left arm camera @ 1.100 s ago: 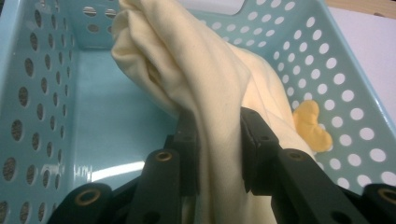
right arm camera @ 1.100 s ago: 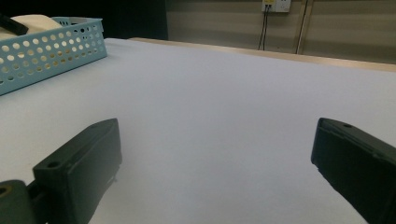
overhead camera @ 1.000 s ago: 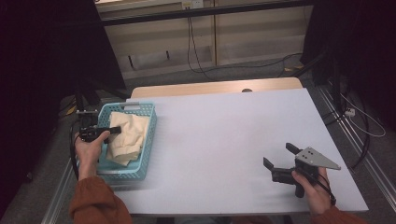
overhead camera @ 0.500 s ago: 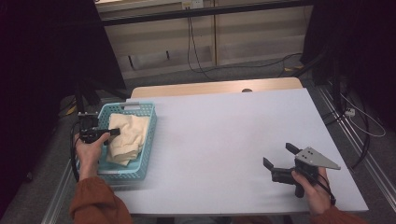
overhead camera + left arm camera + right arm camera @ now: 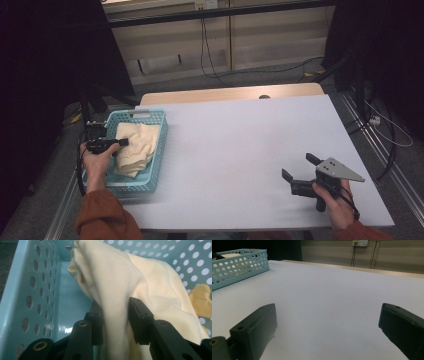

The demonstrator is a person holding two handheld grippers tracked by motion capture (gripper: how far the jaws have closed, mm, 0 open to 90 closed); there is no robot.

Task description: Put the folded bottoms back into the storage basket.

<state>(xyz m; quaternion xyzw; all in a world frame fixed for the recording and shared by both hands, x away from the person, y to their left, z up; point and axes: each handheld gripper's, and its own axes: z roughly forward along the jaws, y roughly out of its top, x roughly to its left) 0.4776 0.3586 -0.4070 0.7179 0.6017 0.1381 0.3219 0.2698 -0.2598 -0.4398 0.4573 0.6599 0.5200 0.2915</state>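
A cream cloth (image 5: 137, 147) lies bunched in a light blue perforated basket (image 5: 135, 114) at the table's left edge. My left gripper (image 5: 119, 143) reaches into the basket from the left. In the left gripper view a fold of the cloth (image 5: 125, 277) stands between its jaws (image 5: 115, 315) and touches both pads. These jaws have just been opening a little, and the fold is still pinched. My right gripper (image 5: 298, 165) rests low over the table at the front right. It is open (image 5: 328, 317) with nothing between its jaws.
A darker yellow piece of cloth (image 5: 201, 301) lies by the basket's far wall (image 5: 32, 290). The basket (image 5: 237, 261) sits far off to the left in the right gripper view. White tabletop (image 5: 240, 145) stretches between the hands. Cables run on the floor beyond.
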